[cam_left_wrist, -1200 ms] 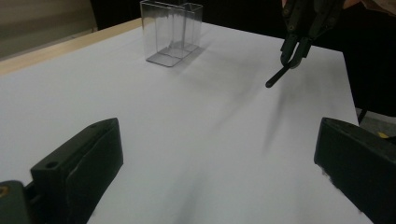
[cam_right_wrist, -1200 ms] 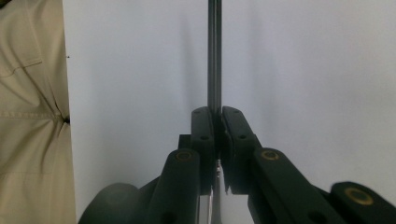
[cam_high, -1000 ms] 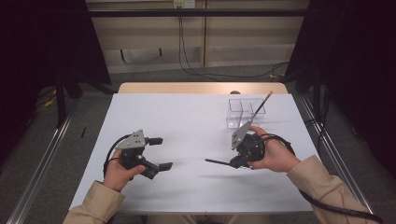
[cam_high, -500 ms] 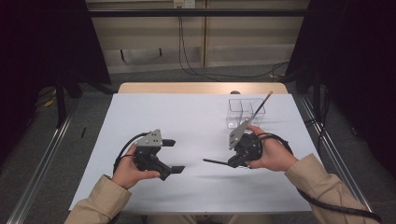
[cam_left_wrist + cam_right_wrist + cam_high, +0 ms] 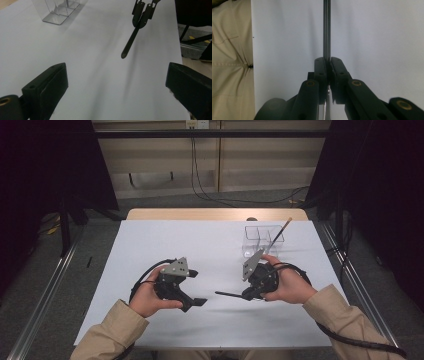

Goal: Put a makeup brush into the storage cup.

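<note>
Right gripper (image 5: 328,60) clamped on brush (image 5: 130,42) | left gripper (image 5: 116,82) spread, empty | brush to be approached squarely, grasped mid-shaft, steadied.

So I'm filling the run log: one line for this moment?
right hand-held gripper: shut on thin black stick | left hand-held gripper: open, empty, facing stick | clear box: far right of table

The white table (image 5: 150,250) lies open across the left and centre of the high view — broad room to pass. Obstacles: a clear plastic organizer (image 5: 262,237) at upper right, and the thin dark stick (image 5: 231,294) jutting leftward from the right gripper (image 5: 252,292) — toward the left gripper (image 5: 192,287).
</note>
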A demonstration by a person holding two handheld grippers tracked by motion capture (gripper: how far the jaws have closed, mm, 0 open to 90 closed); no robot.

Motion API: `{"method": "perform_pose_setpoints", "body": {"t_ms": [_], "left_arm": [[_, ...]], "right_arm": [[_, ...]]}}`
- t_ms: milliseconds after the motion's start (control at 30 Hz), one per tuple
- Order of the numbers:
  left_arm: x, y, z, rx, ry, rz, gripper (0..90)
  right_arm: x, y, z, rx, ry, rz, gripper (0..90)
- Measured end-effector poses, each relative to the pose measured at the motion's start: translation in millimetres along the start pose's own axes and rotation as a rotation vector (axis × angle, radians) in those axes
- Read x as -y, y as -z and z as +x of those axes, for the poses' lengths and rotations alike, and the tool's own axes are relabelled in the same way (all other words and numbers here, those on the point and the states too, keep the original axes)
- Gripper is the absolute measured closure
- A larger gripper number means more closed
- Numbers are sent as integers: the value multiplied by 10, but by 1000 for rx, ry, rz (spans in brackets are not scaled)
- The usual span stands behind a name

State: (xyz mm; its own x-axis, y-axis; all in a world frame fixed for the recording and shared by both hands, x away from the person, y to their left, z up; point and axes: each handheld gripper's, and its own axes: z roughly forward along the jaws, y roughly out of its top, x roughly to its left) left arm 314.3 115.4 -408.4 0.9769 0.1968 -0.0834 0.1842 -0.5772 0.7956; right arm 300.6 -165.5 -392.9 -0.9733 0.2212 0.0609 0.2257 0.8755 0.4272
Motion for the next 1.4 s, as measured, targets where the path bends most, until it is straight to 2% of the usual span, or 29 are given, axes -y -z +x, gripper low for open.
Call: {"method": "perform_pose_setpoints", "body": {"t_ms": [67,100,233,467,800,867,900,1067,1133,1200,1400], "left_arm": [[-31,-19,-9,2,-2,13,46],[-46,-27,-15,3,-1,22,47],[-105,-57,-42,-1,-25,68,61],[-180,-81,-64,-10,-60,104,120],[-267,-166,-110,12,-138,201,325],[-284,-191,-119,13,-159,212,340],[-291,-199,-124,20,-162,219,366],[-331,-264,-151,29,-176,257,407],[-340,-288,-162,51,-174,268,451],[-350,-315,-171,56,-186,292,474],[-364,-381,-188,74,-197,313,564]], "right_arm": [[-14,-5,10,-1,-7,4,844],[-21,-12,5,3,5,4,844],[-50,-28,5,1,10,3,844],[-109,-56,12,1,12,13,844],[-213,-97,39,-7,33,5,844],[-239,-91,42,-7,44,-4,844],[-250,-87,44,4,48,-6,844],[-289,-93,66,-7,53,-9,844],[-298,-100,70,-6,57,-10,844],[-300,-107,71,-9,58,-12,844],[-310,-102,72,-9,68,-19,844]]}}
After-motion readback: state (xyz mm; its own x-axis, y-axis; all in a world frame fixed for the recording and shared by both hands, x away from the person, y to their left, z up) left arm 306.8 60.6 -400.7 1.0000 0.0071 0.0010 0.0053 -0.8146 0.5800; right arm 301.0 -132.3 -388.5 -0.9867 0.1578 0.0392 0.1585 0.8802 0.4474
